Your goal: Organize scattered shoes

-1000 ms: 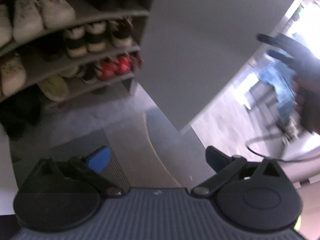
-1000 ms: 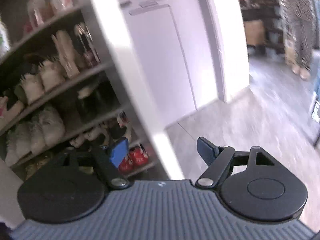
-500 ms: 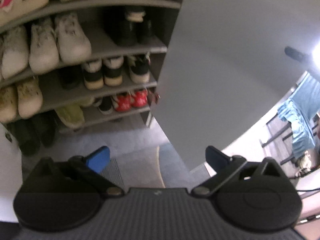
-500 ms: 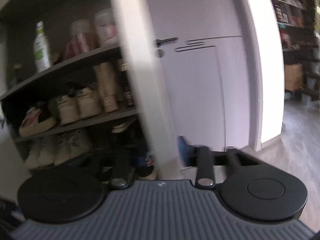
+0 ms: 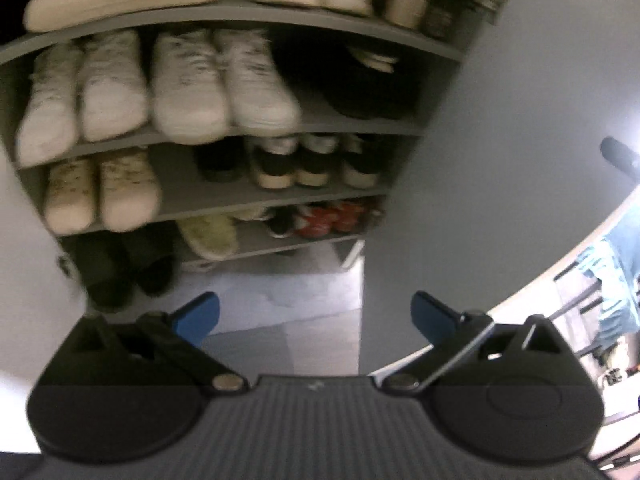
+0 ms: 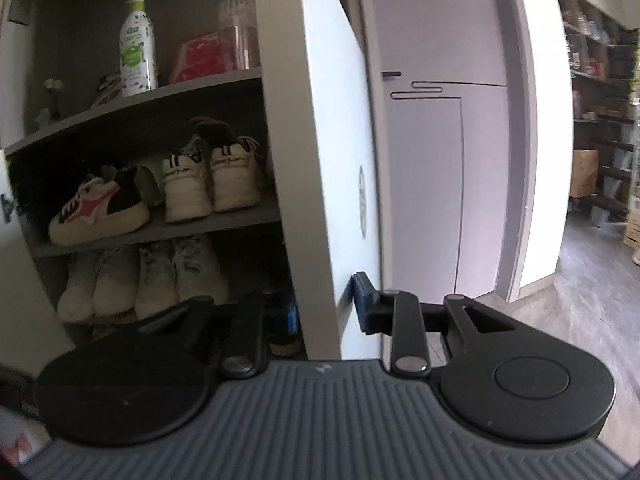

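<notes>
Both wrist views toward shoe cabinet (image 5: 224, 200)

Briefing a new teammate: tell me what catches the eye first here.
The right hand-held gripper is clamped on the edge of the white cabinet door. Beside it, grey shelves hold shoes, notably a cream sneaker with pink and black panels. The left hand-held gripper is open and empty.

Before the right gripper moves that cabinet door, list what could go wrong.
1. The right gripper pinches only the edge of the cabinet door; a hard swing could slip it free.
2. The white sneakers overhang their shelf; a jolt might tip them.
3. The left gripper hangs open beside the door and could get struck.
</notes>
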`<state>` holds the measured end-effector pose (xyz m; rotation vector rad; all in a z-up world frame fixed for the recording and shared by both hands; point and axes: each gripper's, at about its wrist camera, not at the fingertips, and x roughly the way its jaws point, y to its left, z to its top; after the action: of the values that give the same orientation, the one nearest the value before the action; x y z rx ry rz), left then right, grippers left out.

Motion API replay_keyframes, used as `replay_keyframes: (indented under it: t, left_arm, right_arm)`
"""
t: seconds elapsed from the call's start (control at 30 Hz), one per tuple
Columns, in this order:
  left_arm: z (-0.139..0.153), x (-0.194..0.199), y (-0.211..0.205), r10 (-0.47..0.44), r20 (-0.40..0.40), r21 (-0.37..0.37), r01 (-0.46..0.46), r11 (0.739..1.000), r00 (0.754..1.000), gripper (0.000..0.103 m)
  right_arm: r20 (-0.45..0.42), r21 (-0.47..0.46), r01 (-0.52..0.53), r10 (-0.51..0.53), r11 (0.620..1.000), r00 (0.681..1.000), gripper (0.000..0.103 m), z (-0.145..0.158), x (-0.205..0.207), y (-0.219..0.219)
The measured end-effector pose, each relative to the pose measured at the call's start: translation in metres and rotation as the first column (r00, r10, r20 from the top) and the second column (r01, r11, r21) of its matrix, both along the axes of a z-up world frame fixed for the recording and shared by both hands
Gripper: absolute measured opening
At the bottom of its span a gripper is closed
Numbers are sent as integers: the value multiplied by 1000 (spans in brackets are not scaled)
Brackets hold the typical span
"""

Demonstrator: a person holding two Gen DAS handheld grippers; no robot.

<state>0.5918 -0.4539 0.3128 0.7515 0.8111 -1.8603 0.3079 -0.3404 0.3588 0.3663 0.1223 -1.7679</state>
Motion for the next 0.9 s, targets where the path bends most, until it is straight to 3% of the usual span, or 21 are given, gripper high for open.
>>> replay_keyframes:
  t: [0.23,0.43,0.67,0.9]
  left_arm:
    - [0,93,-39,71,43,-11,-71,997,997,103]
    - [0,150,-63,120,69,-11,-119,993,990,103]
    - [-9,168,-61,160,55,17,-161,987,986,103]
    - [-17,175,-54,202,38,37,-204,978,979,103]
  right_arm:
    - [-35,-54,114,-116,992,993,42,-11,110,-68]
    - [-24,-103,165,-168,981,985,48,-18,168,-133]
    - [-56,-114,169,-176,979,983,52,-21,192,-179]
    - [-111,-102,66,-78,993,991,55,-24,190,-211]
